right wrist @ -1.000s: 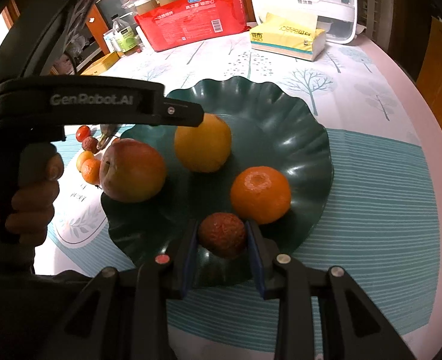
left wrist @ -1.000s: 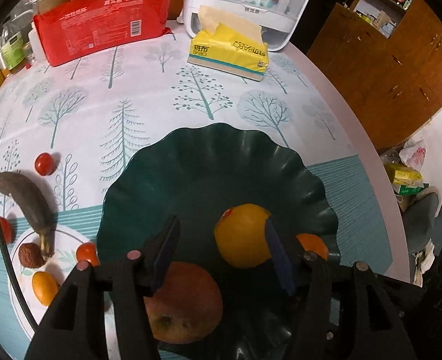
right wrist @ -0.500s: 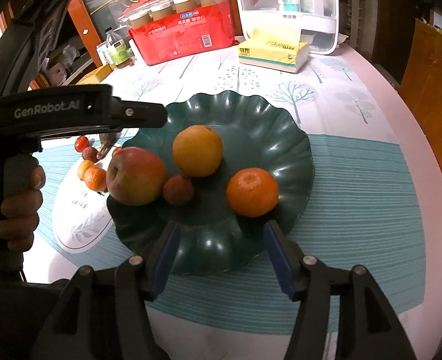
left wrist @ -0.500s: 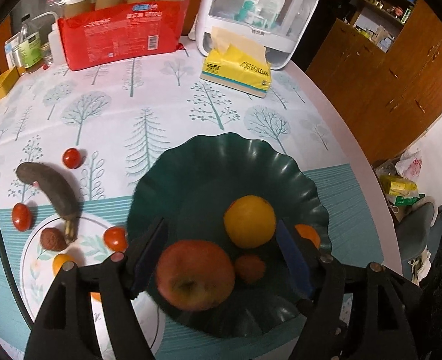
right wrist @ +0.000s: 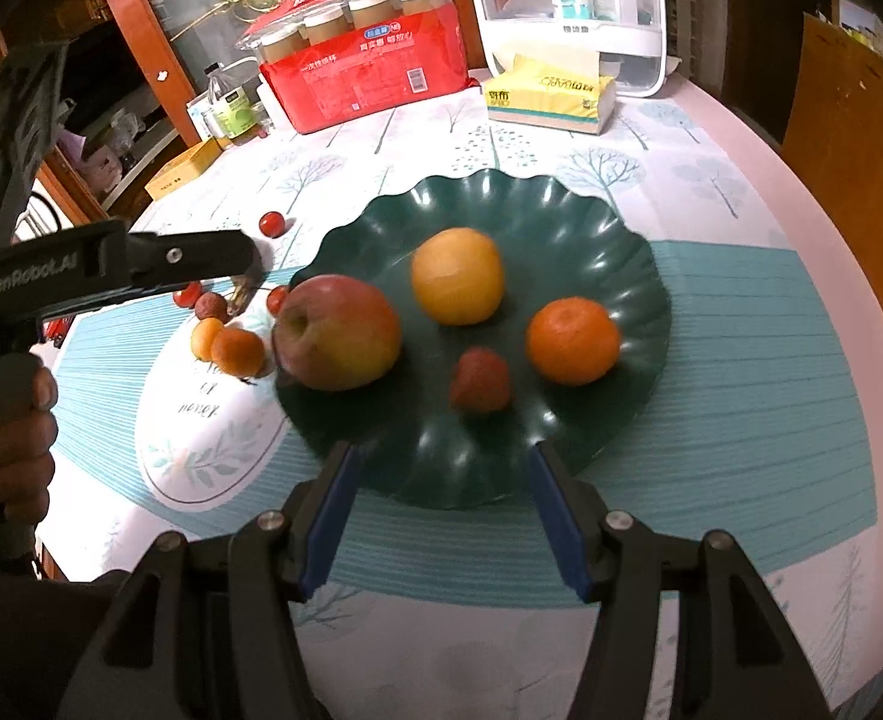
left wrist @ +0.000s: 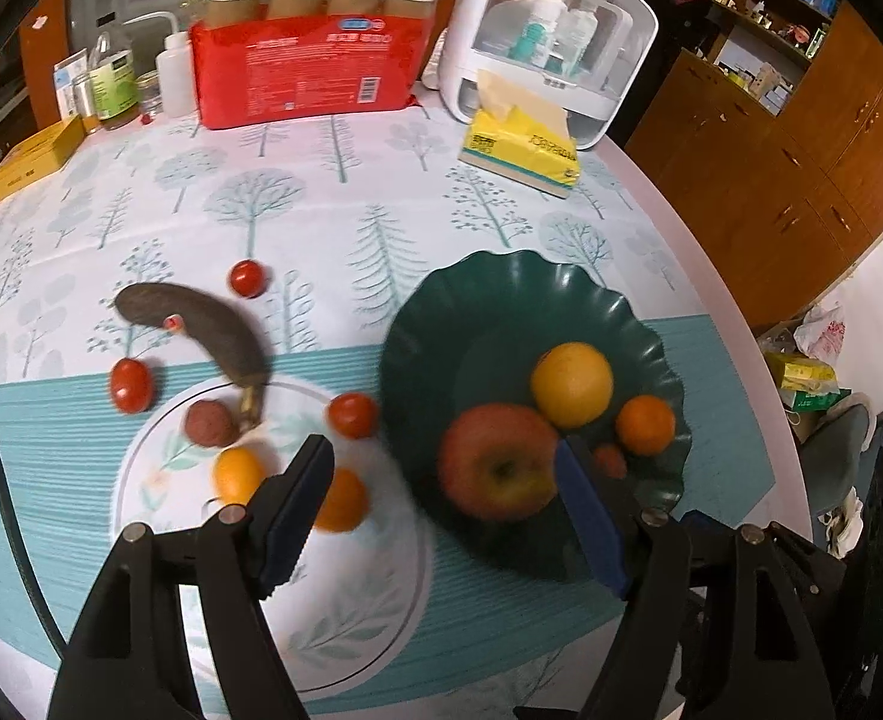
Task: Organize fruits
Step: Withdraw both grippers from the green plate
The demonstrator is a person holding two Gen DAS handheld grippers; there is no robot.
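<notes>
A dark green wavy plate [right wrist: 591, 228] [left wrist: 501, 300] holds an apple [right wrist: 336, 339], a yellow orange [right wrist: 456, 282], a tangerine [right wrist: 570, 339] and a small red lychee [right wrist: 478, 381]. My right gripper [right wrist: 441, 498] is open and empty, at the plate's near rim. My left gripper [left wrist: 441, 504] is open and empty, above the gap between the green plate and a white plate [left wrist: 369, 618]. The white plate holds a lychee [left wrist: 210, 423], a kumquat [left wrist: 237, 474] and a small tangerine [left wrist: 339, 498]. A dark banana [left wrist: 201, 324] and three cherry tomatoes [left wrist: 131, 385] lie near it.
A red carton of jars [left wrist: 303, 66], a white cabinet box [left wrist: 549, 36] and a yellow tissue pack [left wrist: 522, 144] stand at the table's far side. Bottles [left wrist: 111, 84] and a yellow box [left wrist: 33, 156] stand far left. The table's round edge [left wrist: 741, 324] runs on the right.
My right gripper has let go of the lychee into the green plate, opened and pulled back. My left gripper has drawn back and swung left, bringing the white plate into view.
</notes>
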